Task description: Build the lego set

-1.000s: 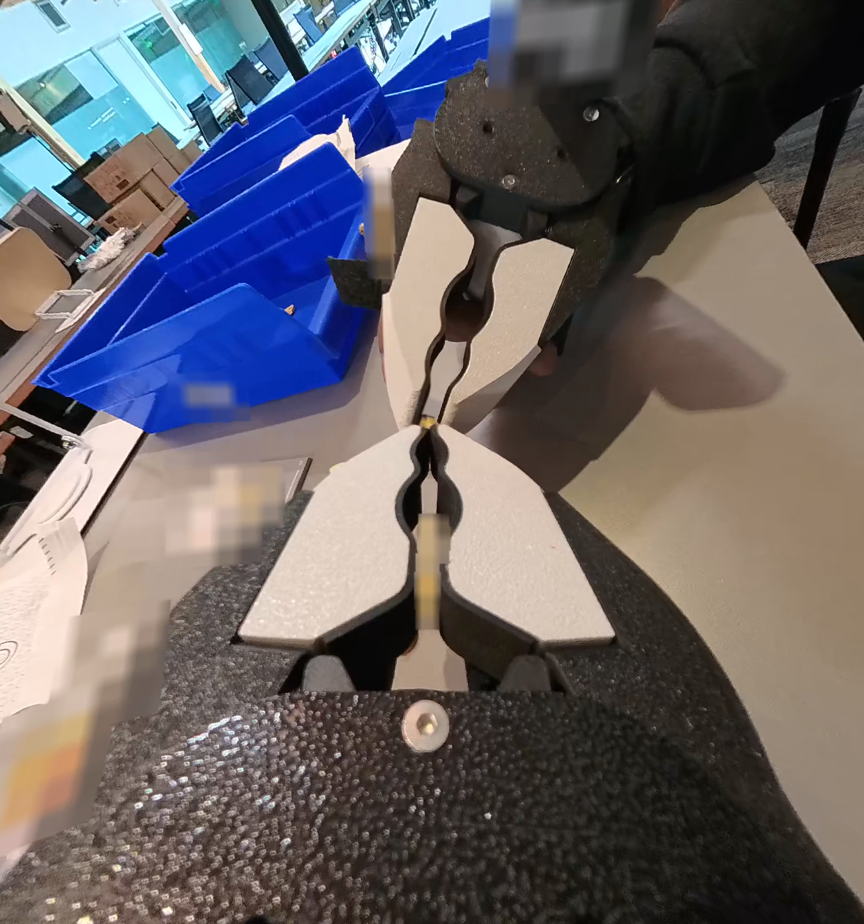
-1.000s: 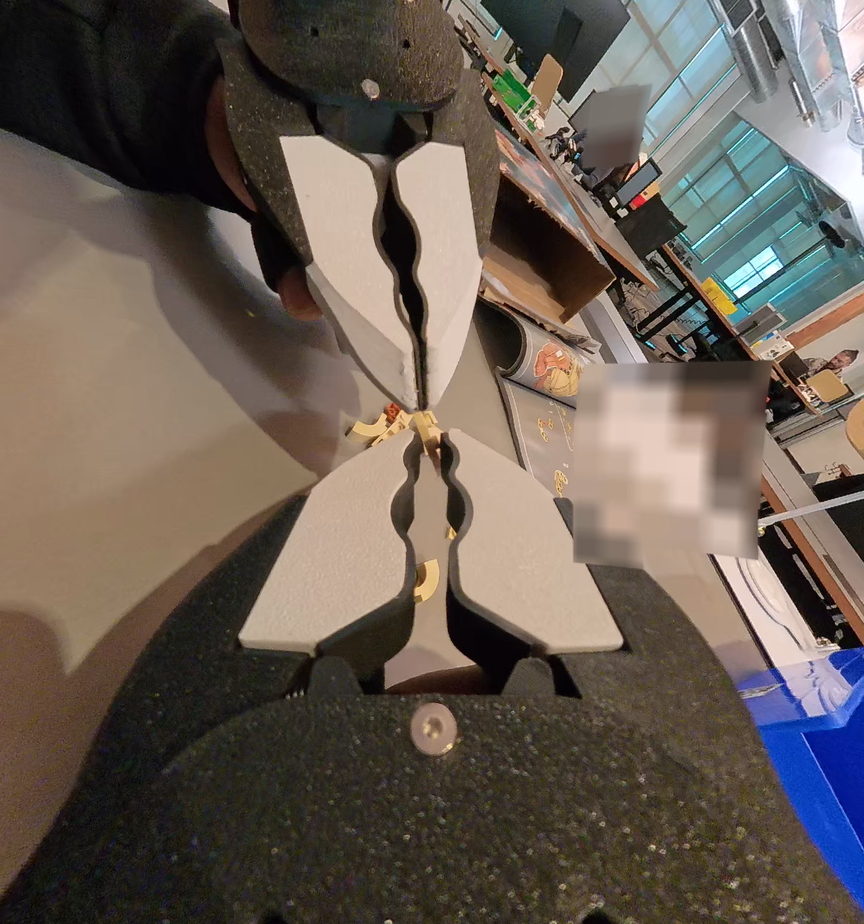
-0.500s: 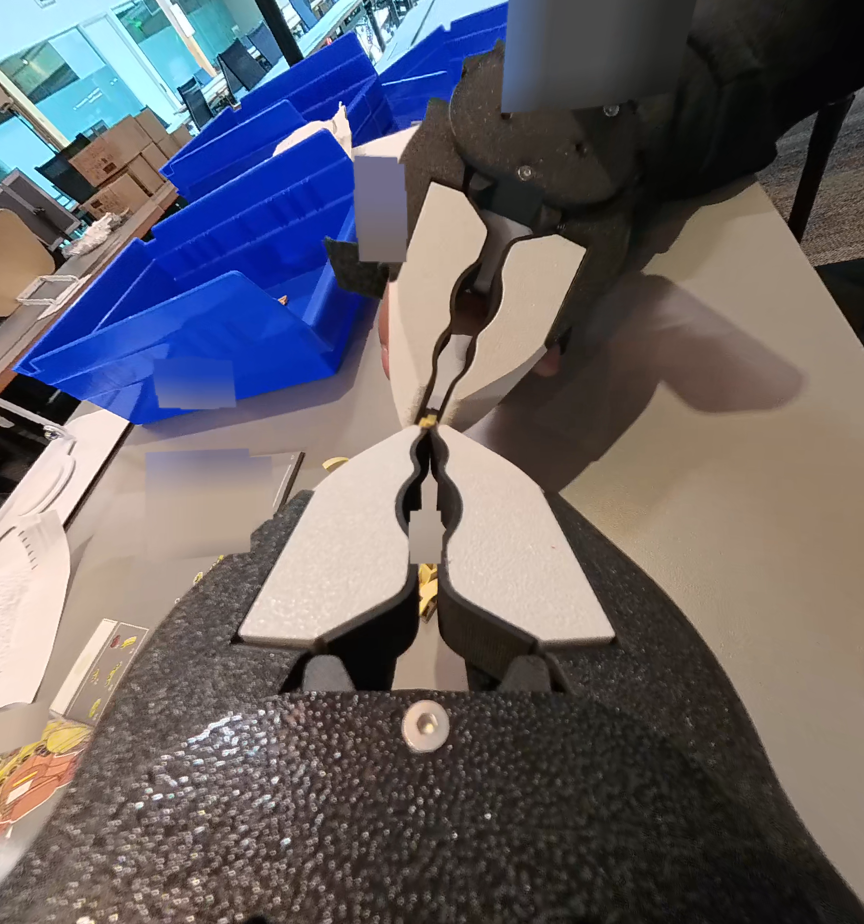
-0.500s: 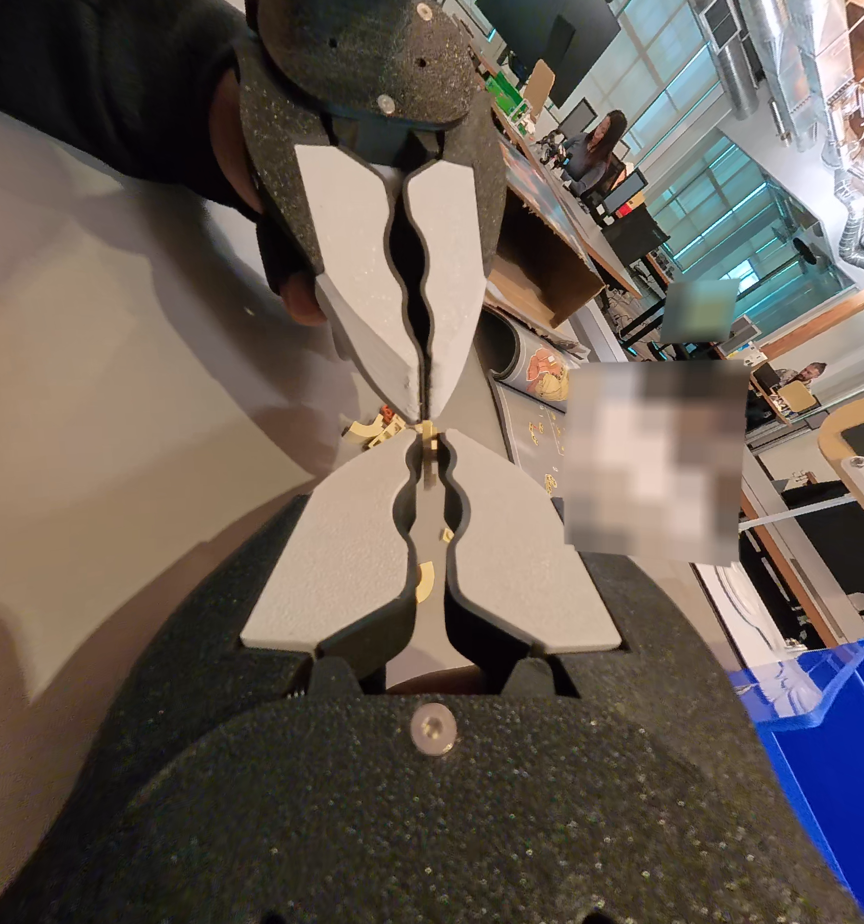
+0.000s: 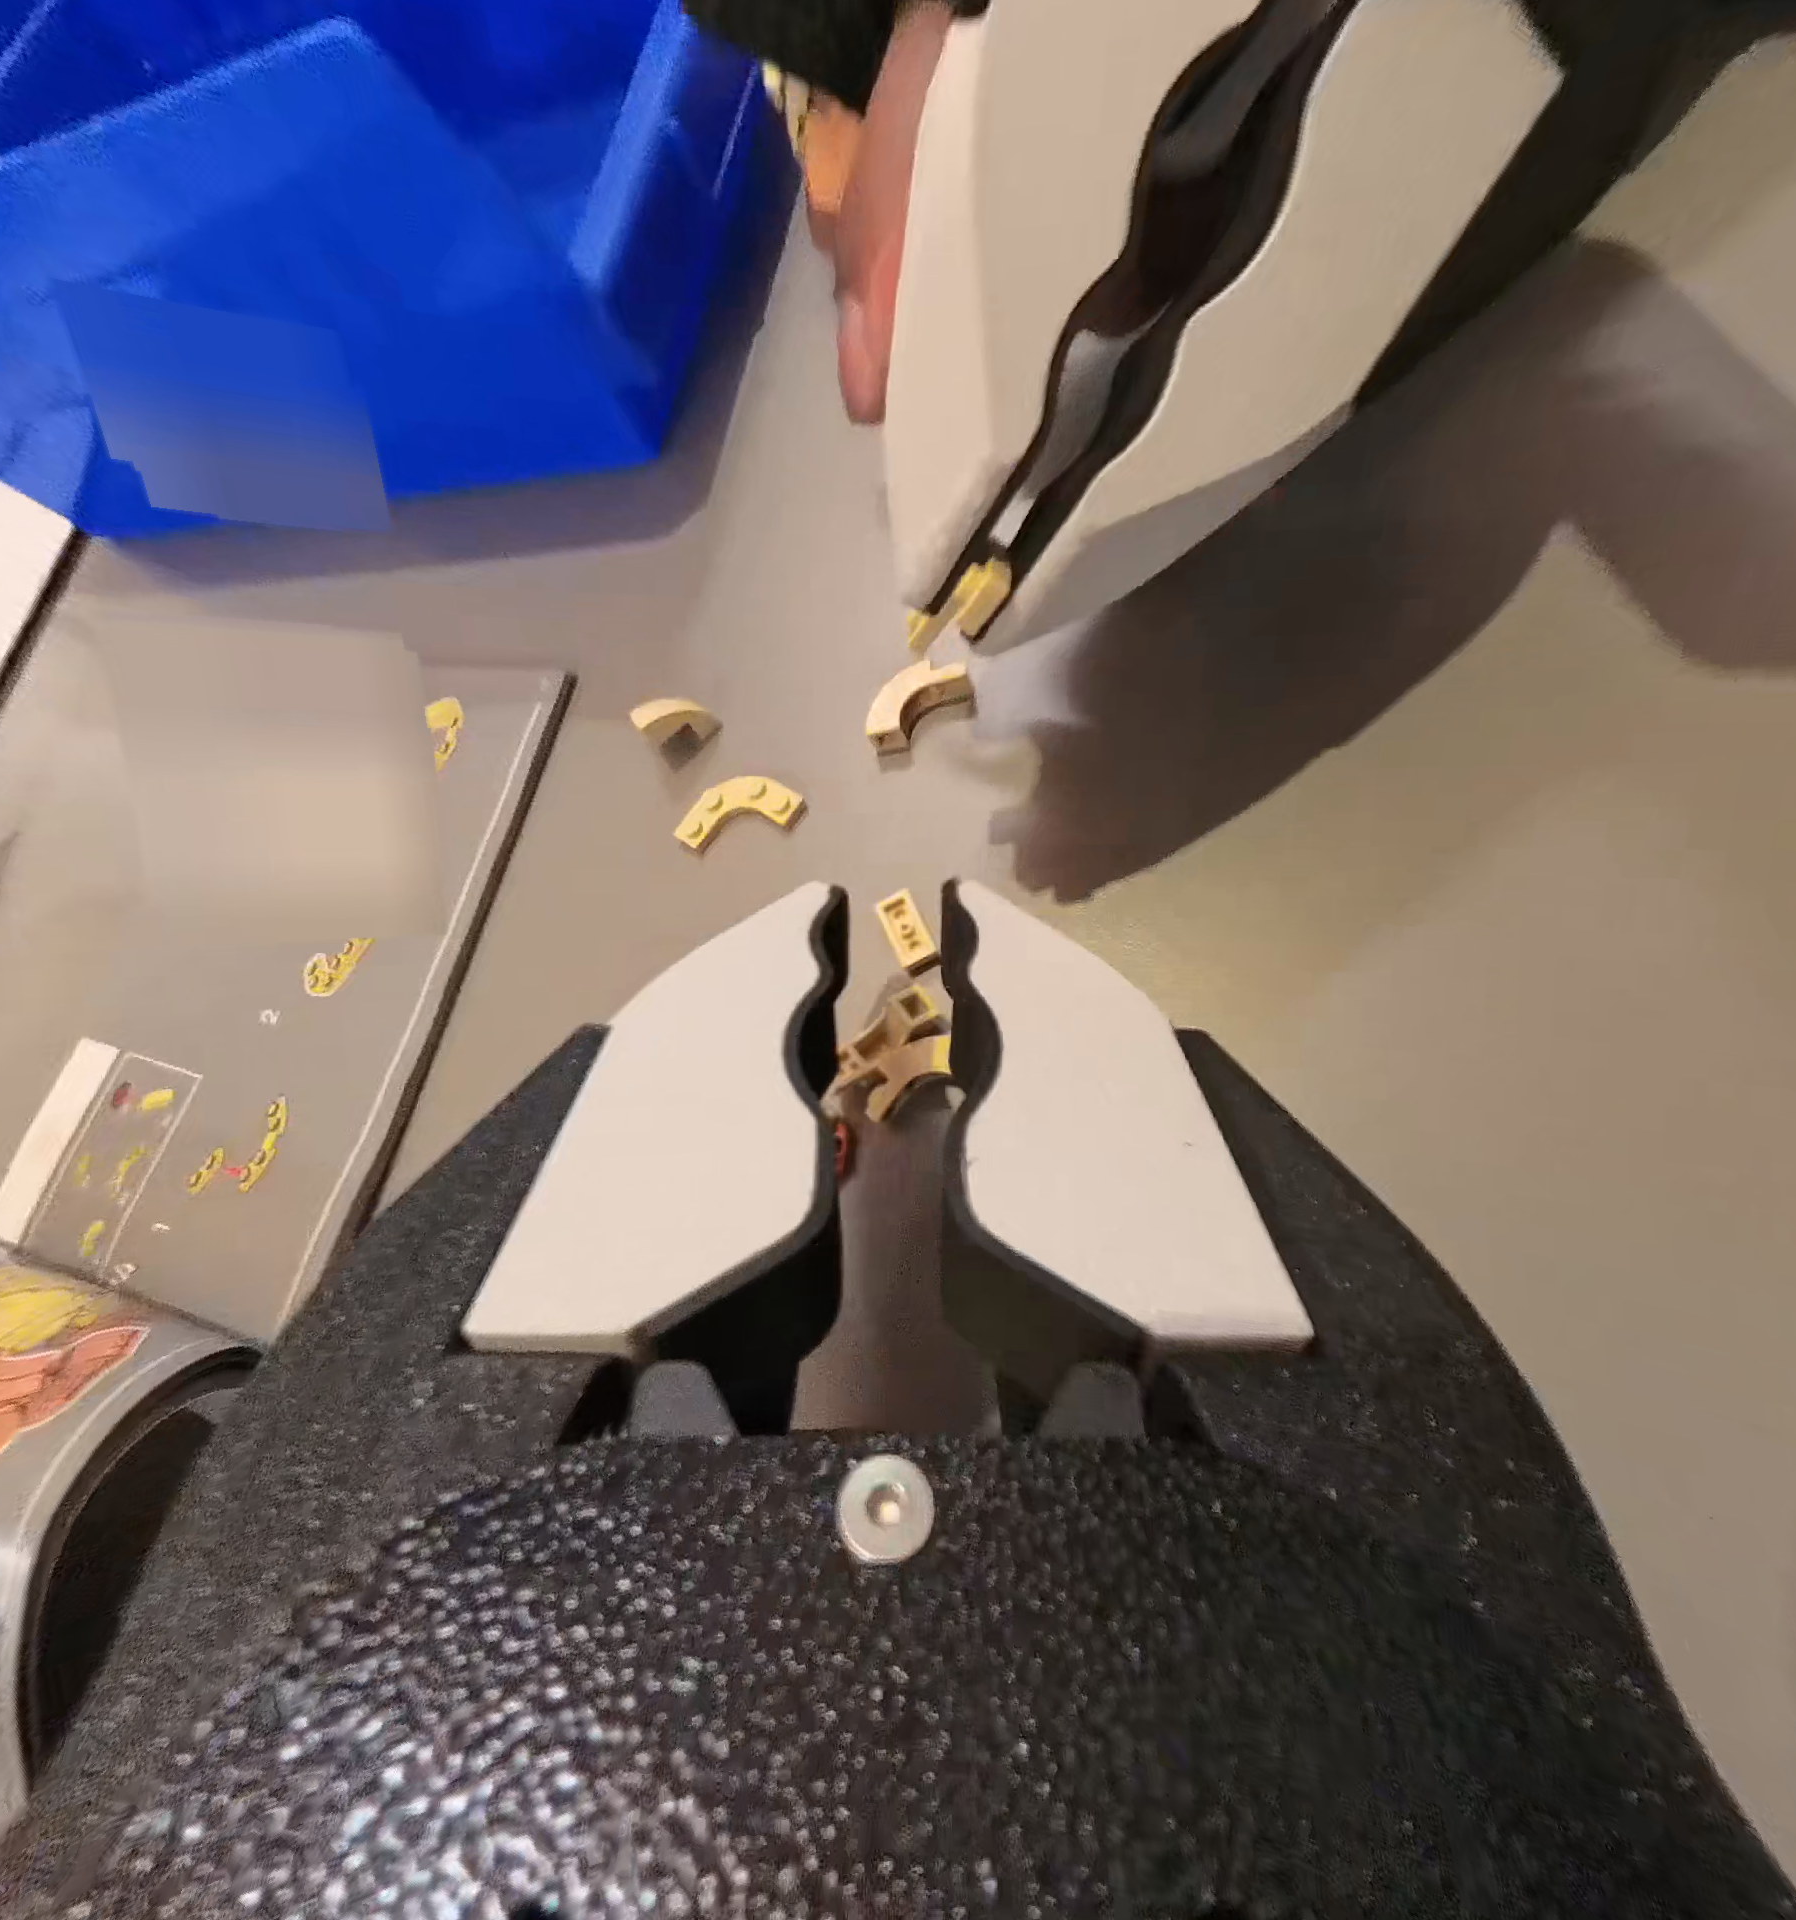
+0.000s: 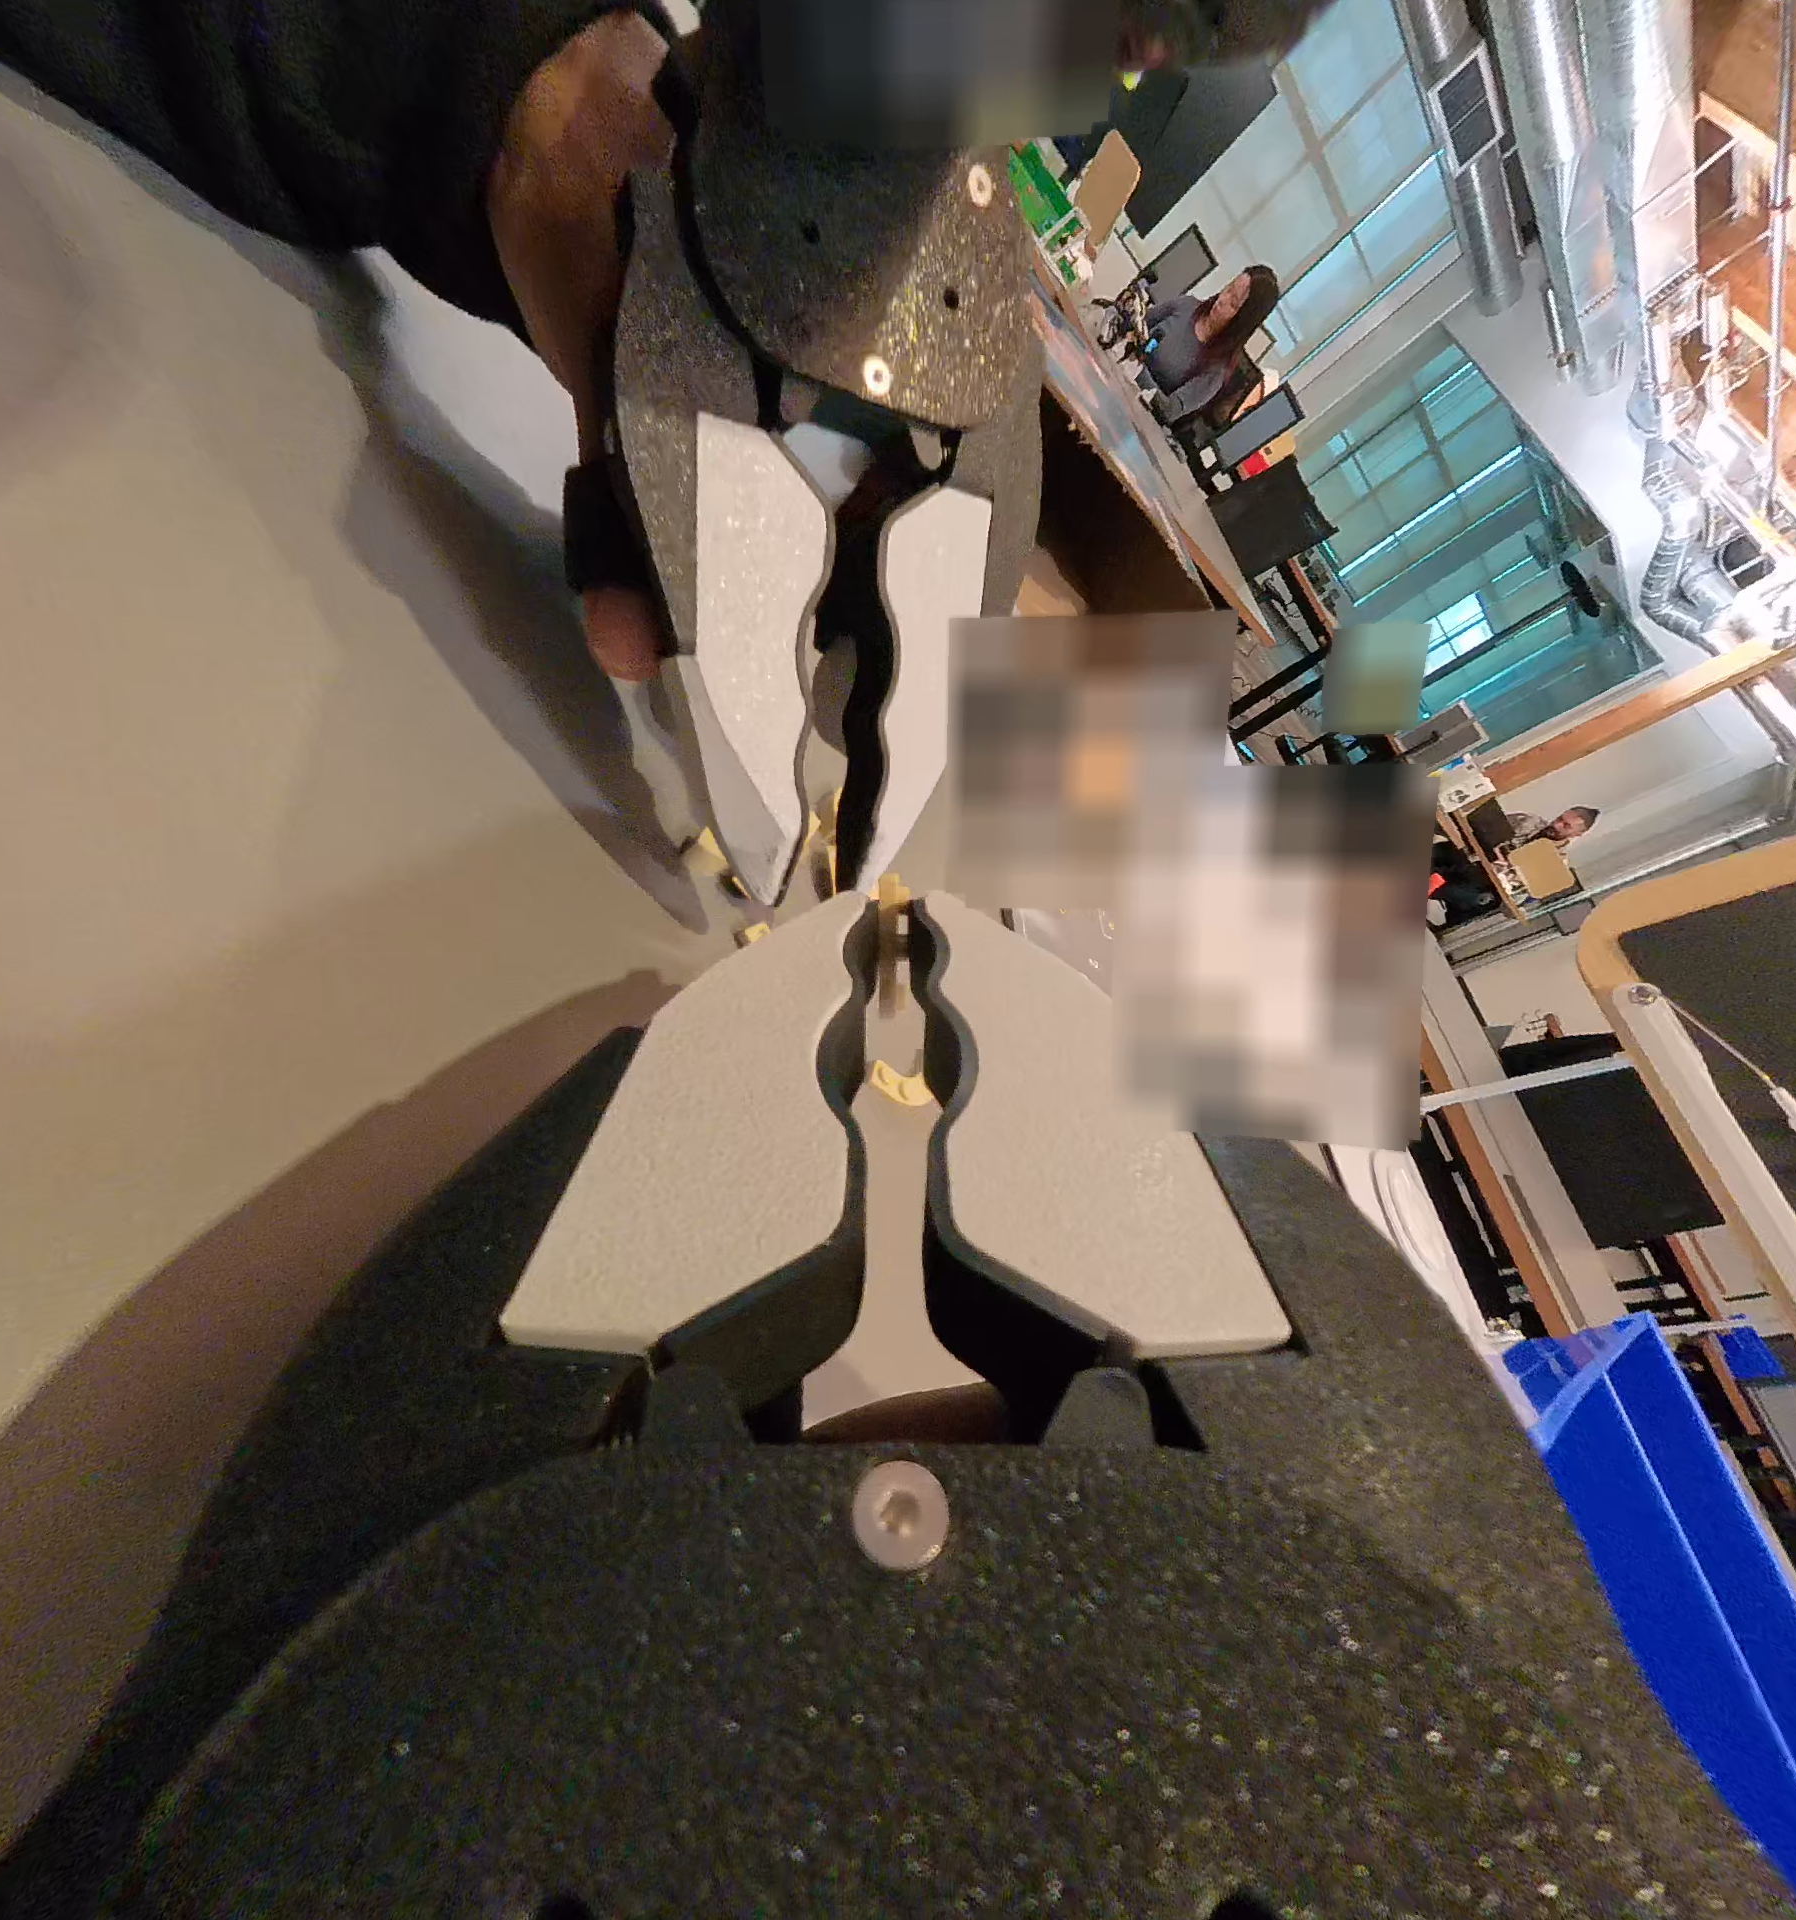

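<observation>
My left gripper [image 5: 895,896] is open, low over the beige table [image 5: 1445,1039]. A small tan plate [image 5: 906,928] shows between its fingertips with neither pad pressed on it. A cluster of tan bricks [image 5: 894,1049] lies on the table under the fingers. My right gripper [image 6: 889,906] is shut on a tan curved brick [image 6: 889,925]. In the left wrist view the right gripper [image 5: 961,608] comes in from the upper right with that brick [image 5: 977,594] at its tips. In the right wrist view the left gripper [image 6: 821,878] stands open just beyond my right fingertips.
Three loose tan curved bricks [image 5: 920,707] [image 5: 676,724] [image 5: 738,814] lie on the table ahead. An open instruction booklet [image 5: 250,935] lies at the left. A blue bin [image 5: 354,260] stands at the far left. A person's hand [image 5: 863,291] holds the right gripper. Left tips to right tips: about 5 centimeters.
My left gripper has opened and tipped down toward the table. The two grippers, tip to tip before, have drawn apart. The right gripper stays shut on its tan brick.
</observation>
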`<state>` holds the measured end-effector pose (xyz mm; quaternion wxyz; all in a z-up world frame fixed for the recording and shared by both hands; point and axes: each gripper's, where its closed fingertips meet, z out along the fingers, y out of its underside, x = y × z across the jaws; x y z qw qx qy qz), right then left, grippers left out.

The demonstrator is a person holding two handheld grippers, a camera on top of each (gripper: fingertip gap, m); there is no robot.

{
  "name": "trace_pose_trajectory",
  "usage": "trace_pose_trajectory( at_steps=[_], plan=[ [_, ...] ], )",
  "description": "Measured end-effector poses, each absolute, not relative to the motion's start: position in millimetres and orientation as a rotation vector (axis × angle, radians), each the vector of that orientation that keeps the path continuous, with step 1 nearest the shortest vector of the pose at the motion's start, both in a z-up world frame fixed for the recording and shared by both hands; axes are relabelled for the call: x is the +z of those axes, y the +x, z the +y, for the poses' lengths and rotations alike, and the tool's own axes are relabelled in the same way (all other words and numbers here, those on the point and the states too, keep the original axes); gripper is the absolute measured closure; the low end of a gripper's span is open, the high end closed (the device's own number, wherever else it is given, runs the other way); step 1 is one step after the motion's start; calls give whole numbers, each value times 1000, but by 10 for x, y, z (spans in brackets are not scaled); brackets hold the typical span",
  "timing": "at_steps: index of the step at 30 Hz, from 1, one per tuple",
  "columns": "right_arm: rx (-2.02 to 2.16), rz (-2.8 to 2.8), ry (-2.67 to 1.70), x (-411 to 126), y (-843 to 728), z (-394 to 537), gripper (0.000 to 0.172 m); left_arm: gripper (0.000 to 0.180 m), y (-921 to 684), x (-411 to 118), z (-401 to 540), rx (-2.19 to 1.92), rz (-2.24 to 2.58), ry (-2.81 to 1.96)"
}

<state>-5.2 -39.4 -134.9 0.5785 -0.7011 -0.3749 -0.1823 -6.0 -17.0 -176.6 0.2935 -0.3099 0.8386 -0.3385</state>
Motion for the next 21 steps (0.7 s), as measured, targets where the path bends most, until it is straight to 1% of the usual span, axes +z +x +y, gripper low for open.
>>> trace_pose_trajectory(
  at_steps=[7,10,16,19,21],
  plan=[
    [-433,-874,-1644,-1367,11,-443,167,165,-6,-2010,-107,-774,2352,-1069],
    [-404,-859,-1660,-1387,34,-461,167,173,-35,-2028,-134,-778,2400,-1106],
    [-286,-825,-1745,-1478,20,-467,167,173,-10,-2014,-194,-657,2412,-810],
    [-216,-793,-1795,-1536,20,-464,167,173,46,-1941,-197,-563,2317,-610],
    [-184,-762,-1807,-1536,35,-455,167,173,88,-1785,-234,-533,2199,-479]
  ],
)
